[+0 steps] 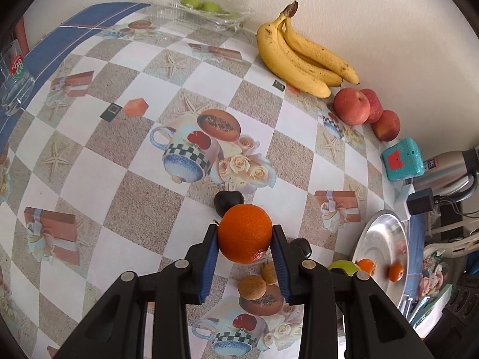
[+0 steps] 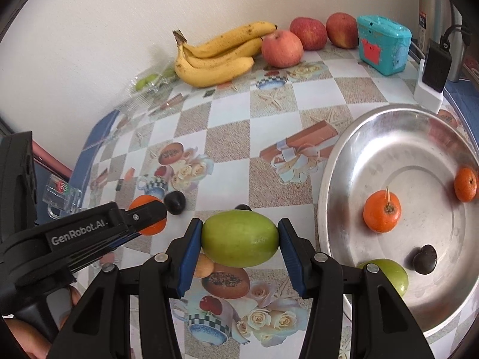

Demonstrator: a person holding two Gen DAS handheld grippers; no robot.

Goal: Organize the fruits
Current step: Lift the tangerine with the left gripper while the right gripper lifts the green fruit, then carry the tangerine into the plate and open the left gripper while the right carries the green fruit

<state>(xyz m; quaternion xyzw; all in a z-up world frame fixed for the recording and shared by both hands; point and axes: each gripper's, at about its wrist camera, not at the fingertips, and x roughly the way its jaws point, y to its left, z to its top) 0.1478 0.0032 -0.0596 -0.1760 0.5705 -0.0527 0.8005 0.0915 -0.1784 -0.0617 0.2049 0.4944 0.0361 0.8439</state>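
The right gripper (image 2: 240,239) is clamped on a green fruit (image 2: 239,237), its pads pressing the two ends so that the fruit's long axis runs straight across from pad to pad; the fruit hangs clear of the tabletop (image 2: 227,140); the steel tray (image 2: 335,161) lies just to the right of this gripper, its near rim close beside the right finger, which makes the right hand much the nearer of the two to the tray; inside it sit two tangerines (image 2: 382,211), a second green fruit (image 2: 389,272) and a dark plum (image 2: 424,258), with bare metal between the tangerines, so I judge there is room to set one down without knocking the rest. The left gripper (image 1: 245,236) is closed on a tangerine (image 1: 245,233), round and with no long axis to mind; from it the tray lies well off to the right, past the right gripper, so its path crosses the other hand; below it two small brown fruits (image 1: 252,287) and another dark plum (image 1: 228,199) rest on the tabletop; farther back bananas (image 1: 299,56) and apples (image 1: 351,106) line the wall, well apart from both hands.
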